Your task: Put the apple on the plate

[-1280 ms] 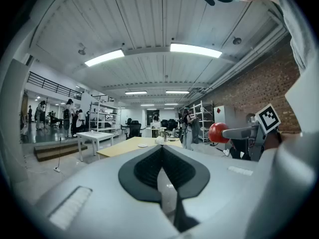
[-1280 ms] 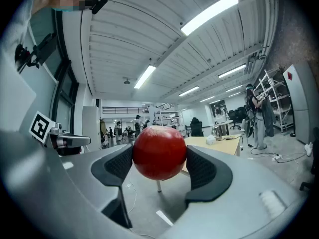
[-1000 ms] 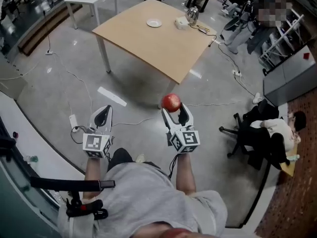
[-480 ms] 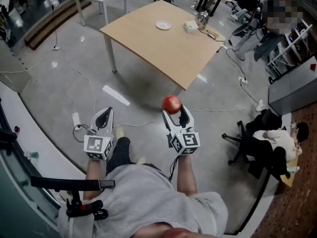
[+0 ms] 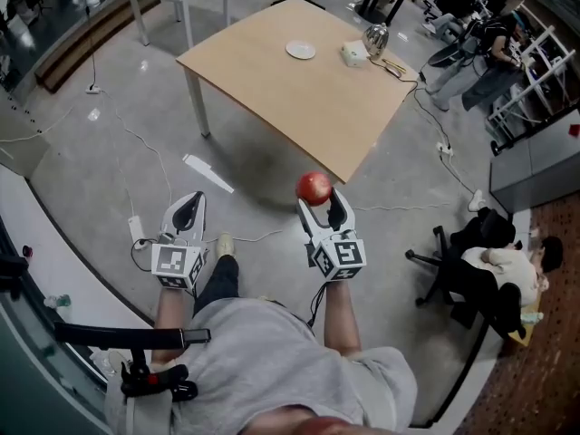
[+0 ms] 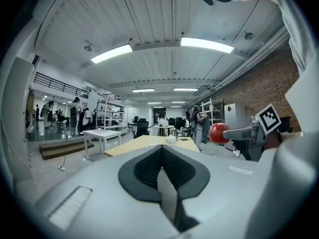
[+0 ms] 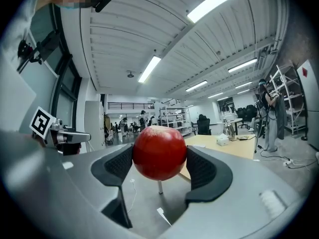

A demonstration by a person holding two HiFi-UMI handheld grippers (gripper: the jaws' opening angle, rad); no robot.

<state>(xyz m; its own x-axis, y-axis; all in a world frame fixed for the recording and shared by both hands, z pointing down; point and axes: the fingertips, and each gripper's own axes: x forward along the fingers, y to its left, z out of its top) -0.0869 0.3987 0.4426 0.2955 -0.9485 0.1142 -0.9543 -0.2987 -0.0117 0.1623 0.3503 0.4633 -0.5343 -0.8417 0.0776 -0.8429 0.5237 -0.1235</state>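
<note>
The table [image 5: 272,80] is sitting nearer and lower in the head view than a second ago, while both grippers are keeping the same places in the frame. A grey concrete floor [image 5: 109,152] is filling most of the scene, with thin cables trailing across it. The tan table is standing on white legs, its near corner pointing toward the person. The person, in a grey shirt [image 5: 272,361], is reaching both arms forward over the floor. A black office chair [image 5: 453,270] is standing well to the right. The left gripper [image 5: 188,205] is pointing ahead with its jaws pressed together and nothing between them. The right gripper [image 5: 319,199] is gripping the red apple [image 5: 314,187], its two dark pads pressing the apple's sides. The apple is hanging in the air over the floor, short of the table's near corner. A light shoe [image 5: 222,243] is showing just right of the left gripper. The small white plate [image 5: 301,51] is lying on the table's far side, well apart from the apple, with a white box [image 5: 354,53] near it.
</note>
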